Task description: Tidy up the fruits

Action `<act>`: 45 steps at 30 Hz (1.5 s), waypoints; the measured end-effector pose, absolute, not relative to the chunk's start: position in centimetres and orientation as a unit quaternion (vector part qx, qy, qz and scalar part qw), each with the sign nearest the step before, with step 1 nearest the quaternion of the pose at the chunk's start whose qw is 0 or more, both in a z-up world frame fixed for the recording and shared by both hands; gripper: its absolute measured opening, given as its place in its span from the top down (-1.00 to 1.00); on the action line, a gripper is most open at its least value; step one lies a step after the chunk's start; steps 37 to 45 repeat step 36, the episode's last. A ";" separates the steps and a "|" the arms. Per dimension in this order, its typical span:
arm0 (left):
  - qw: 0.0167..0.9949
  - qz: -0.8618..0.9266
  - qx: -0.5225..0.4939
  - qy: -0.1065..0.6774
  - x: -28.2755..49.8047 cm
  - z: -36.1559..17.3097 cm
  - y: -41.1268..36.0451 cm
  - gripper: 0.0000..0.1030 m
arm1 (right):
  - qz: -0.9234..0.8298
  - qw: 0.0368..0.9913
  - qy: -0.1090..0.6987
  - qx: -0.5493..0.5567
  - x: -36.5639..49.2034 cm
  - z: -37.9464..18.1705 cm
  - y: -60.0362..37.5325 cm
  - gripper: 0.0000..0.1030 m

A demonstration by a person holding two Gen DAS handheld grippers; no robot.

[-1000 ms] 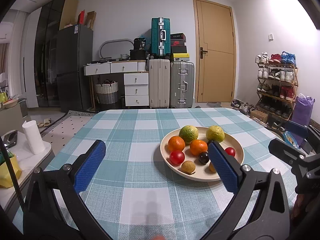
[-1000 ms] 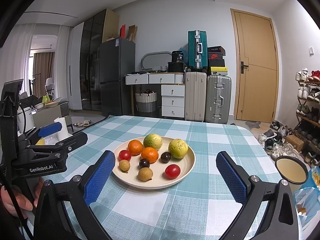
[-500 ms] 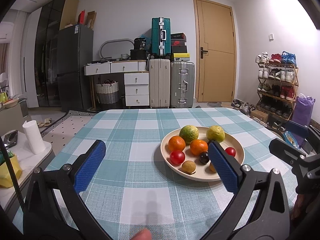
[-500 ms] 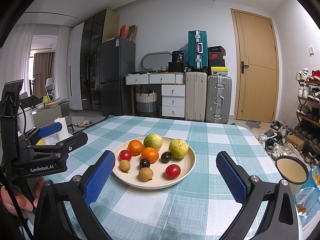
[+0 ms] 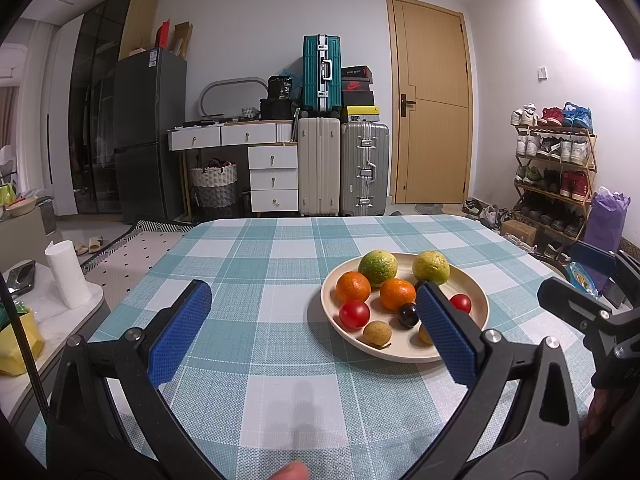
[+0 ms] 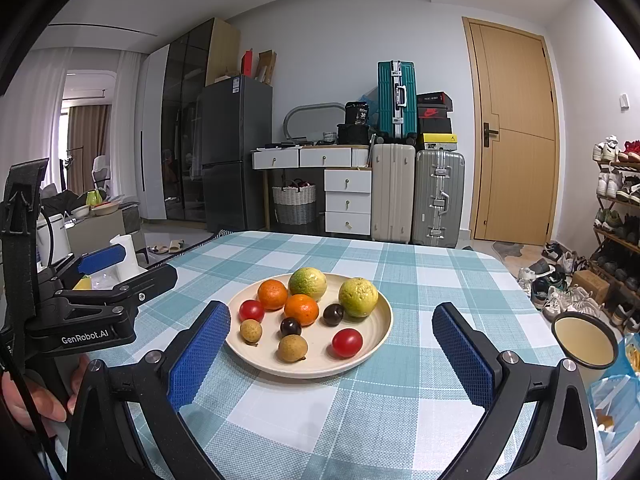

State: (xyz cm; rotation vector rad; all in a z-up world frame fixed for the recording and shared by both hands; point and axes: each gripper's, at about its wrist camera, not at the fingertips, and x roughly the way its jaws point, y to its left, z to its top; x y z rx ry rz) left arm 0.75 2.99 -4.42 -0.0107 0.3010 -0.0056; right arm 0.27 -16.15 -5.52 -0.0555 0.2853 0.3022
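A cream plate (image 6: 372, 344) sits on the teal checked tablecloth (image 6: 360, 412), holding two oranges (image 6: 301, 309), two greenish citrus fruits (image 6: 358, 297), two red cherry tomatoes (image 6: 347, 343), two dark plums (image 6: 333, 314) and two brown longans (image 6: 292, 347). The right gripper (image 6: 330, 354) hovers released just in front of the plate, jaws spread wide and empty. The left gripper (image 5: 312, 340) hangs equally released beside the plate, its right finger overlapping the plate's near edge in view. An enamel cup (image 6: 585, 342) stands at the table's right.
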 end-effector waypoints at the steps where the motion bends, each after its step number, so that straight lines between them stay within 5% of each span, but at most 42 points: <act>1: 0.989 -0.003 -0.005 0.150 0.8 -4.4 3.0 -0.98 | 0.150 0.978 0.142 -0.028 0.4 -5.6 -16.1 -1.00; 45: 0.989 0.000 -0.007 0.149 0.6 -4.5 3.1 -0.98 | 0.152 0.978 0.142 -0.027 0.2 -5.6 -15.8 -1.00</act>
